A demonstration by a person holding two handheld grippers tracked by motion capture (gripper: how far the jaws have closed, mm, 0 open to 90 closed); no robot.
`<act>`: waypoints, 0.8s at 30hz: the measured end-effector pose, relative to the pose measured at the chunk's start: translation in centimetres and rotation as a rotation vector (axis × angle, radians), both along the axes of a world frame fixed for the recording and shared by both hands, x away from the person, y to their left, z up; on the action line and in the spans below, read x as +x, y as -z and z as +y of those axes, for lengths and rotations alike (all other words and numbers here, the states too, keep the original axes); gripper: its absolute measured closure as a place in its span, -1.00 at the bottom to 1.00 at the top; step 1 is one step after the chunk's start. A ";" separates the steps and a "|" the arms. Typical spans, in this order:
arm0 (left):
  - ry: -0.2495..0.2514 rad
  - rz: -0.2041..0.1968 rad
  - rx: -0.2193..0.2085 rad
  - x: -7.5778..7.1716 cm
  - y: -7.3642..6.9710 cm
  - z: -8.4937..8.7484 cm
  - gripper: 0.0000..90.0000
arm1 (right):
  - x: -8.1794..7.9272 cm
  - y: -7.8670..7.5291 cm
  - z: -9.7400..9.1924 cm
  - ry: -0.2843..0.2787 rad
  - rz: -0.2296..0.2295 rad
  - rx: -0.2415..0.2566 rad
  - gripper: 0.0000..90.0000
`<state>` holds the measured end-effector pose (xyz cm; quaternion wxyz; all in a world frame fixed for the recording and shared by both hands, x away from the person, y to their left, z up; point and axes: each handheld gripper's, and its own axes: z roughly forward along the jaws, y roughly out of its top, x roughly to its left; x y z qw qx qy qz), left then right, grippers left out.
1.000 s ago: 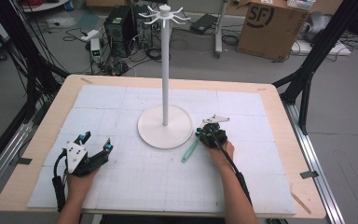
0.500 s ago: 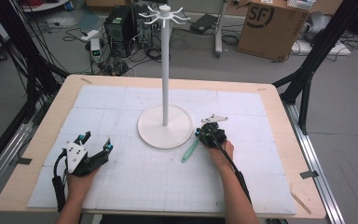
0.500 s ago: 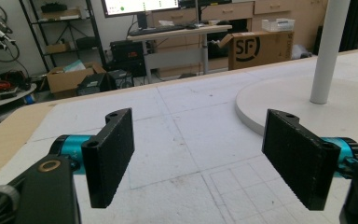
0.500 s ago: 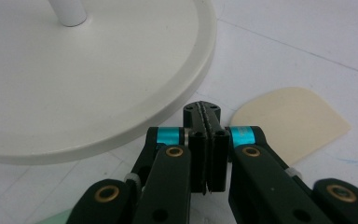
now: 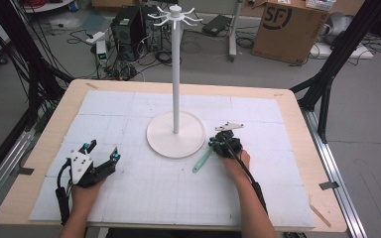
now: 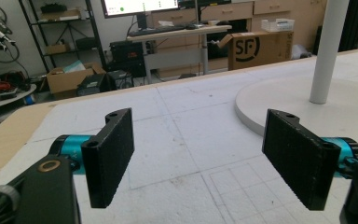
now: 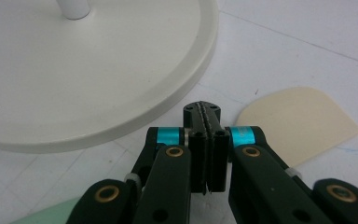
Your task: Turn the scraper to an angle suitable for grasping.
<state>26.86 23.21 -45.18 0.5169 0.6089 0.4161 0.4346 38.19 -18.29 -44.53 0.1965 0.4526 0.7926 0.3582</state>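
A white stand (image 5: 175, 74) with hooked arms at its top rises from a round base (image 5: 174, 135) in the middle of the table. My right gripper (image 5: 223, 145) rests just right of that base, jaws pressed together. In the right gripper view the shut right gripper (image 7: 203, 110) sits over a spatula: its cream blade (image 7: 298, 123) shows to the right and its green handle (image 7: 51, 215) at the lower left. Whether the jaws pinch it I cannot tell. The green handle (image 5: 202, 161) points down-left. My left gripper (image 5: 101, 151) lies open at the front left, nothing between its pads (image 6: 109, 154).
A white gridded mat (image 5: 144, 198) covers the wooden table (image 5: 297, 124). Cables trail from both grippers along the forearms. Beyond the table's far edge stand a cardboard box (image 5: 287, 25), computer gear (image 5: 129, 25) and loose cables on the floor. Black frame legs flank the table.
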 end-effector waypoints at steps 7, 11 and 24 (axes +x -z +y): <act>-0.001 -0.001 0.000 0.0 0.0 0.0 -0.43 | -0.3 -0.2 -0.3 -0.012 0.021 -0.013 1.00; 0.000 0.000 0.005 0.0 0.0 0.0 -0.43 | -0.6 -0.3 -0.7 -0.009 0.031 -0.012 1.00; 0.000 0.001 0.003 0.0 0.0 0.0 -0.43 | -2.0 -0.3 -2.1 -0.004 0.050 0.009 1.00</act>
